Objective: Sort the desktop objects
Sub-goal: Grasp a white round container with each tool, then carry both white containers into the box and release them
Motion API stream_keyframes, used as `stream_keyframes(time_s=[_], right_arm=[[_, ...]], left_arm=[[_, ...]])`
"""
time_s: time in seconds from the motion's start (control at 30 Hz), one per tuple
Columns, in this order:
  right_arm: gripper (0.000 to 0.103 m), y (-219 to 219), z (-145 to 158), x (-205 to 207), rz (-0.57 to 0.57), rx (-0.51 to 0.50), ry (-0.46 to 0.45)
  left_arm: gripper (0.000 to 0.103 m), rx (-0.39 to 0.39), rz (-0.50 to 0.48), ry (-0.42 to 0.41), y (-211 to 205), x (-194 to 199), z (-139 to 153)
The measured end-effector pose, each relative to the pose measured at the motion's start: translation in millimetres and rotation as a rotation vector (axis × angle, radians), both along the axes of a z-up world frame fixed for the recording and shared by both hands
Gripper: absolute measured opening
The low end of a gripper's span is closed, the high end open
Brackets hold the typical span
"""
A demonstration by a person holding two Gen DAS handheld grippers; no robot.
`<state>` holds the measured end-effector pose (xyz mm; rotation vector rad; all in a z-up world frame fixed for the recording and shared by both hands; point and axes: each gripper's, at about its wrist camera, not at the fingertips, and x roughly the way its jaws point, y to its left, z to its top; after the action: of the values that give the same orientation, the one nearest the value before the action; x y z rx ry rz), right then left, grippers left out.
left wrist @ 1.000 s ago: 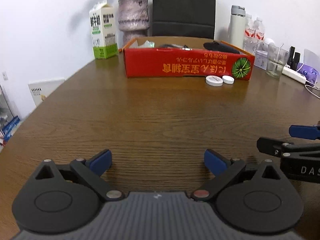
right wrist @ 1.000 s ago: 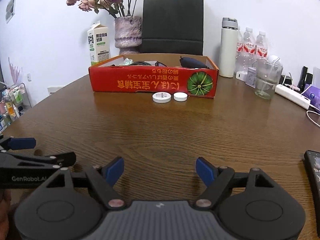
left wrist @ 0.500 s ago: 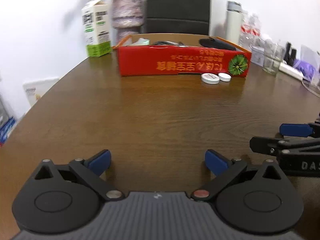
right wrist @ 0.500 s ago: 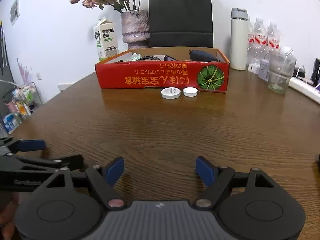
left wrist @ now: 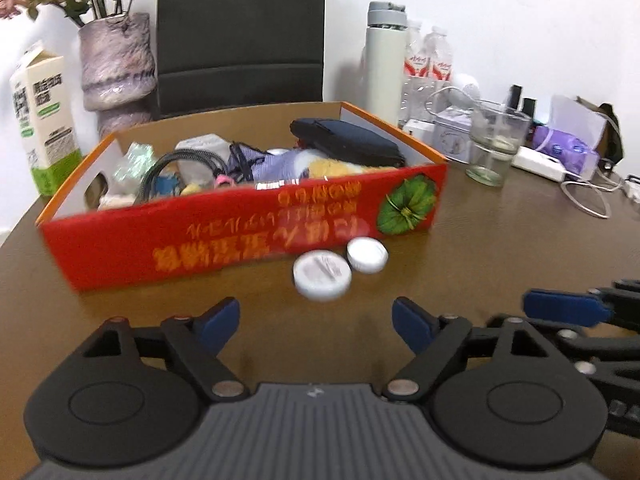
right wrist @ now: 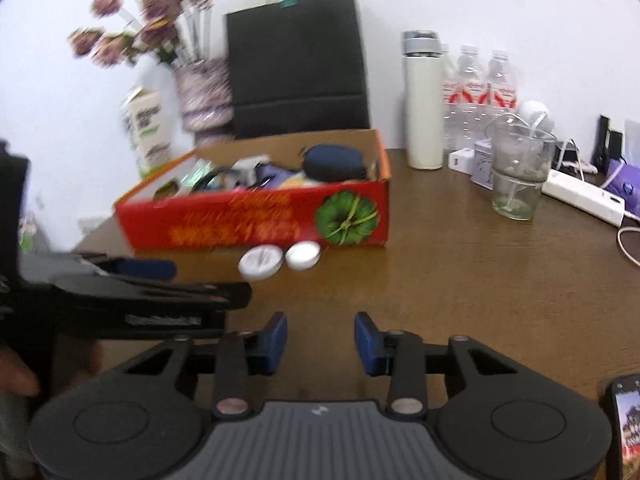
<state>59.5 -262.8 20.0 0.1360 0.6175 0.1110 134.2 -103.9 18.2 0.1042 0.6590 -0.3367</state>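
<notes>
Red box (left wrist: pixel 248 232) sits mid-tabletop (left wrist: pixel 500 240), full of clutter: black pouch (left wrist: pixel 348 142), cables, purple cloth, small packets; two white round lids (left wrist: pixel 322 274) (left wrist: pixel 367 255) lie on the tabletop touching each other, just beside the box's front wall, between the box and both grippers; nothing stands between the fingers and the lids. Behind the box: milk carton (left wrist: pixel 40 120), flower vase (left wrist: pixel 118 68), black bag (left wrist: pixel 240 32); to its right: white flask (left wrist: pixel 386 64), water bottles (left wrist: pixel 428 64), empty glass (left wrist: pixel 496 144), white power strip (right wrist: pixel 584 196), cable loop; phone (right wrist: pixel 624 424) at the right wrist view's lower right edge. Left gripper (left wrist: pixel 316 324): fingers spread, closing, nothing between them. Right gripper (right wrist: pixel 320 342): fingers closing, gap much narrower, nothing gripped. Versus a second ago: both grippers are much nearer the box, its contents now visible from above; right fingers' gap is roughly halved; left gap is slightly smaller; both views motion-blurred.
</notes>
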Motion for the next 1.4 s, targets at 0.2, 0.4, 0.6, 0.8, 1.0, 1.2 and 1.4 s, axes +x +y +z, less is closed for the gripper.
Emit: stream_keyframes(time_s=[0.2,0.4,0.6,0.8,1.0,1.2,1.4], right_arm=[[0.034,0,-8,28,-0.012,0.019,0.02],[0.036,19,-15,75,0.01,-0.023,0.04],[0.035,48,-27,108,0.033,-0.072,0.052],[0.027,63,-26,76,0.079,-0.056,0.044],[0.027,60,-17,-23,0.084,0.002,-0.016],[0.027,56,-10,-93,0.114,-0.009,-0.048],[0.027,53,3,-116,0.127,-0.001,-0.13]], left_arm=[[0.056,-0.055,0.046,0.041,2,41,-15],[0.04,-0.054,0.034,0.039,14,33,-14],[0.04,-0.099,0.109,0.038,54,14,-9],[0.04,-0.098,0.162,0.016,76,-8,-10],[0.04,-0.142,0.191,-0.013,94,-77,3],[0.04,-0.113,0.166,-0.02,87,-160,4],[0.04,-0.12,0.176,-0.04,85,-174,15]])
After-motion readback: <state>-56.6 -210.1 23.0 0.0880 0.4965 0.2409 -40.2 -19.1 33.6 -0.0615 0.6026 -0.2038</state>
